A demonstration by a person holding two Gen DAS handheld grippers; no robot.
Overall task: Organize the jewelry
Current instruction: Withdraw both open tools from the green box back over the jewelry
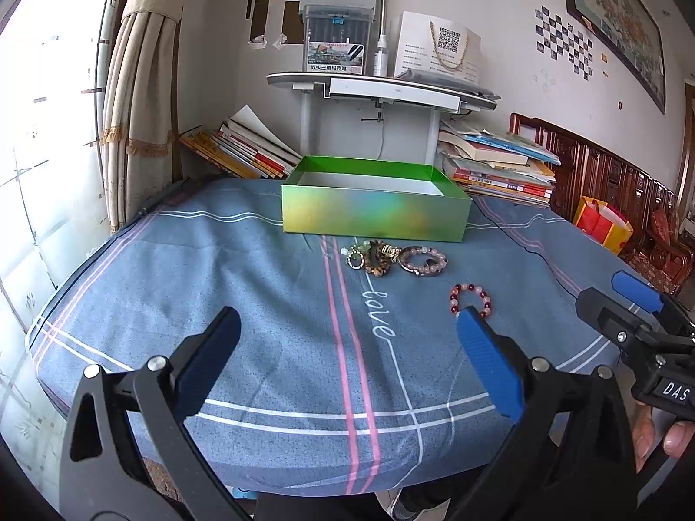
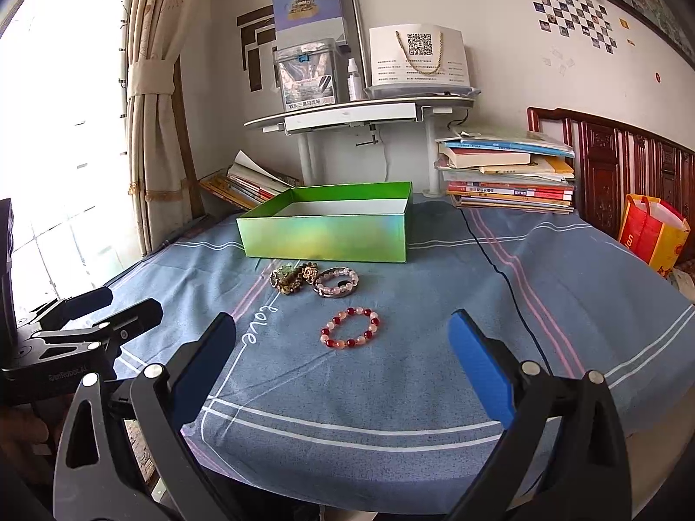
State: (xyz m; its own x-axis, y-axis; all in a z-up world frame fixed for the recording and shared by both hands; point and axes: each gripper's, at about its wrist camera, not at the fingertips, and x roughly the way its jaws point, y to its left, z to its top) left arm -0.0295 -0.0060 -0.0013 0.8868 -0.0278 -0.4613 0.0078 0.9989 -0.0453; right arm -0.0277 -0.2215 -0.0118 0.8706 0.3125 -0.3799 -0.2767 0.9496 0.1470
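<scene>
Red-and-pink bead bracelet (image 2: 350,328) lies mid-desk before the green box (image 2: 325,234); right gripper (image 2: 343,347), fingers apart, seems about to descend and pinch it.

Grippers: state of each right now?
Left gripper: open, holding nothing.
Right gripper: open, holding nothing; red-and-pink bracelet lies ahead on the cloth.

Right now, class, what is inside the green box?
The green box shows only a bare white floor at the back. Its near wall hides the front of the floor. The jewelry pile and red bead bracelet lie outside.
</scene>
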